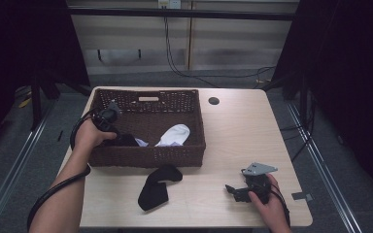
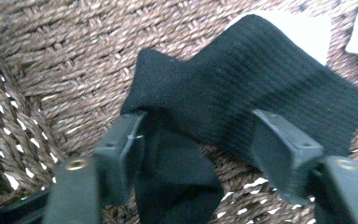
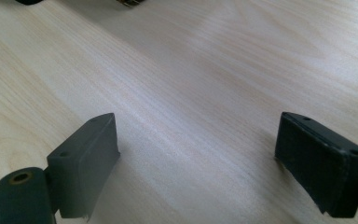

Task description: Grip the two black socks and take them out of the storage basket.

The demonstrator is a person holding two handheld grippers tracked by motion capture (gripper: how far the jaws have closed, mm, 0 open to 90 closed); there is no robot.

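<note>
Left gripper point(image 2: 198, 135): you are reaching it into the brown woven wicker basket point(image 1: 148, 155) at its left near corner, jaws apart, straddling a black knitted sock point(image 2: 242, 98) lying on the basket floor; pads not pressing it.
Right gripper point(image 3: 198, 154): you are resting it at the near right of the pale wooden table point(image 3: 177, 79), jaws spread wide, holding nothing.

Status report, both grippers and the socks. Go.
Left gripper inside the wicker basket, jaws open around a black sock. Right gripper open, nothing between its jaws. Second black sock on table. Nothing in the way.
</note>
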